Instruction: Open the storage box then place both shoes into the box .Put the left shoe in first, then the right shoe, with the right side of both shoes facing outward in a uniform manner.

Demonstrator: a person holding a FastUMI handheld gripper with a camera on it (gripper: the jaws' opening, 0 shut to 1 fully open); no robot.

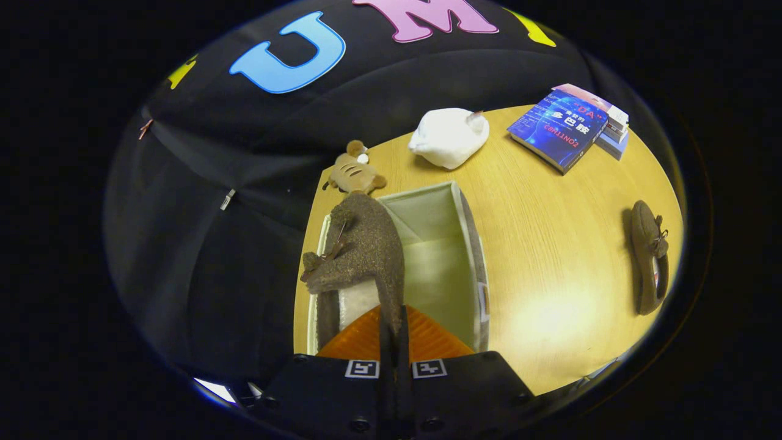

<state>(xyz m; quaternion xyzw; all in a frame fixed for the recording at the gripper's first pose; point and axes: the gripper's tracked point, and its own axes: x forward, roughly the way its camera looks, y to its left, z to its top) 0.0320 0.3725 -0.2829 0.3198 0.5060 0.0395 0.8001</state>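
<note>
Tongs (395, 330) clamping fuzzy brown shoe (363, 247)

The worktop (550, 244) is a warm yellow-tan wood grain with fine pale streaks. The storage box (470, 244) has grey fabric walls edged in cream and a pale greenish-white lining. The shoe (366, 244) pinched between the closed fingers of the gripper (395, 330) is speckled dark brown with a brown bow. The second shoe (649, 256), near the worktop's edge, is the same dark brown. The plush toy (353, 172) at a corner is tan with darker brown stripes. The cloth bundle (449, 135) is white. The top book (559, 127) has a deep blue cover with red and white lettering.
</note>
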